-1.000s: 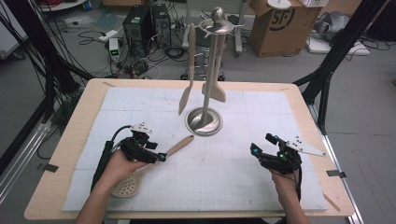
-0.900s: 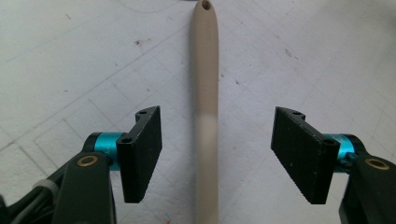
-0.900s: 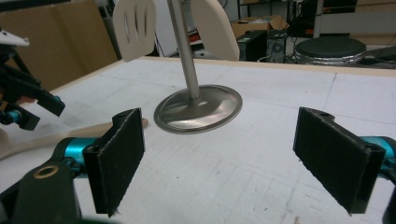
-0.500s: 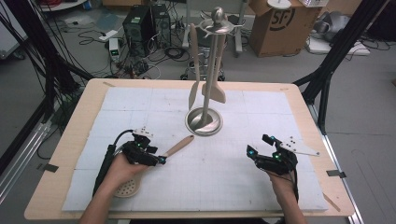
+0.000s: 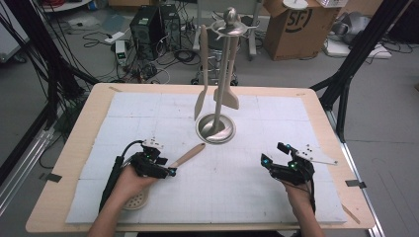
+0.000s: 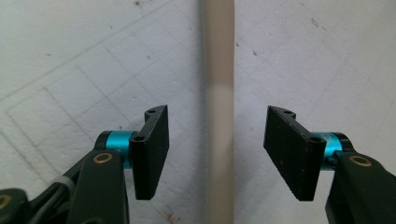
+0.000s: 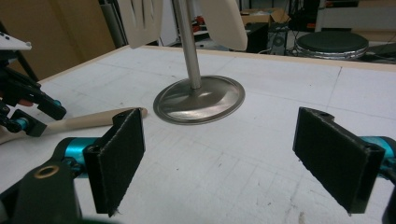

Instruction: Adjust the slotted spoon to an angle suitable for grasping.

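A wooden slotted spoon [image 5: 190,154] lies on the white mat, handle pointing toward the stand, head under the left hand. My left gripper [image 5: 169,171] hovers over the handle. In the left gripper view the handle [image 6: 219,70] runs straight up between the two pads with a gap on each side. The jaws have just been closing in, and they stand open around the handle without touching it. My right gripper [image 5: 273,154] rests at the near right, wide open with nothing between its fingers [image 7: 219,154], facing the stand's base [image 7: 201,100].
A metal utensil stand [image 5: 216,129] rises at the table's middle back, with two wooden utensils [image 5: 201,94] hanging from its top. A white gridded mat [image 5: 276,113] covers most of the wooden tabletop. Boxes, cables and equipment lie on the floor beyond.
The left gripper has shifted slightly toward the near edge along the spoon handle. The right gripper has stayed put.
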`<state>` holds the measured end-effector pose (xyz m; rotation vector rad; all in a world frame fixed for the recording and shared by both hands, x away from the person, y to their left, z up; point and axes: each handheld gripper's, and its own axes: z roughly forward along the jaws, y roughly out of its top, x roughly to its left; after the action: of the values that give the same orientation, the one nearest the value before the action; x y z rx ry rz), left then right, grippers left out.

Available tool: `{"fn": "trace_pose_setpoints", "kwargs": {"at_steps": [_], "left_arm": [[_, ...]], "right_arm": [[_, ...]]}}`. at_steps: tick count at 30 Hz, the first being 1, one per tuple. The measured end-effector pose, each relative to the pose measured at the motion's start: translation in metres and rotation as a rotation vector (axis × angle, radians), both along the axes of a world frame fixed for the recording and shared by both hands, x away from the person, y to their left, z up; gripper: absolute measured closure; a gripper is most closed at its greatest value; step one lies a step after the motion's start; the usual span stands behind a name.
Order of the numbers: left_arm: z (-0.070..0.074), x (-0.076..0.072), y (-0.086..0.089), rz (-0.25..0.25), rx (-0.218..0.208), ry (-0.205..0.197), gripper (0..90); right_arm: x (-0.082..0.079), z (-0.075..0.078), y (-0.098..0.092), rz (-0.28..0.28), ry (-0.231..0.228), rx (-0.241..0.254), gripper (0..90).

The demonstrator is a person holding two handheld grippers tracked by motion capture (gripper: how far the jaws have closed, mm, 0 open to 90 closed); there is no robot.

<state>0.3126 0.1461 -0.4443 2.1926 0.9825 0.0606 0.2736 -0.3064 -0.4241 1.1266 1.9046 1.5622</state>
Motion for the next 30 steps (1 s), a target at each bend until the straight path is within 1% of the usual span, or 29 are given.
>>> {"fn": "trace_pose_setpoints", "kwargs": {"at_steps": [1, 2, 9, 12, 14, 17, 21, 24, 26, 28, 30], "left_arm": [[0.0001, -0.0004, -0.0008, -0.005, 0.009, -0.002, 40.9], [0.0003, -0.0007, -0.0014, -0.005, 0.008, -0.004, 40.8], [0.0042, -0.0015, 0.0002, 0.008, -0.012, -0.014, 40.3], [0.0062, -0.0033, -0.0005, -0.006, -0.024, -0.016, 40.9], [0.0057, -0.0033, -0.001, -0.008, -0.017, -0.012, 41.4], [0.0047, -0.003, -0.001, 0.003, 0.001, -0.008, 41.2], [0.0044, -0.0031, -0.0011, -0.005, -0.01, -0.004, 41.9], [0.0046, -0.0036, -0.0008, -0.001, -0.008, -0.004, 42.4], [0.0065, -0.0039, 0.0007, 0.0, -0.028, -0.016, 42.4], [0.0085, -0.0045, 0.0021, -0.007, -0.072, -0.011, 43.3], [0.0093, -0.0055, 0.0013, -0.019, -0.069, -0.016, 44.6]], "right_arm": [[0.0001, -0.0001, 0.0001, 0.0, 0.0, 0.0, 15.9], [0.0001, -0.0001, 0.0002, -0.002, 0.0, -0.002, 15.9], [-0.0003, -0.0002, 0.0005, 0.0, 0.008, 0.001, 15.9], [-0.0003, -0.0002, 0.0004, -0.001, 0.006, 0.0, 15.9], [-0.0001, -0.0003, 0.0005, 0.001, 0.007, -0.001, 15.9], [-0.0002, -0.0002, 0.0006, 0.001, 0.002, -0.005, 15.9], [0.0003, -0.0006, 0.0002, -0.001, 0.004, -0.004, 15.9], [0.0004, -0.0009, 0.0006, 0.001, 0.003, -0.005, 15.9], [0.0002, -0.0009, 0.0009, 0.001, 0.006, -0.005, 15.9], [0.0003, -0.001, 0.0006, -0.001, 0.009, -0.005, 15.9], [0.0004, -0.001, 0.0005, 0.0, 0.009, -0.006, 15.9]]}}
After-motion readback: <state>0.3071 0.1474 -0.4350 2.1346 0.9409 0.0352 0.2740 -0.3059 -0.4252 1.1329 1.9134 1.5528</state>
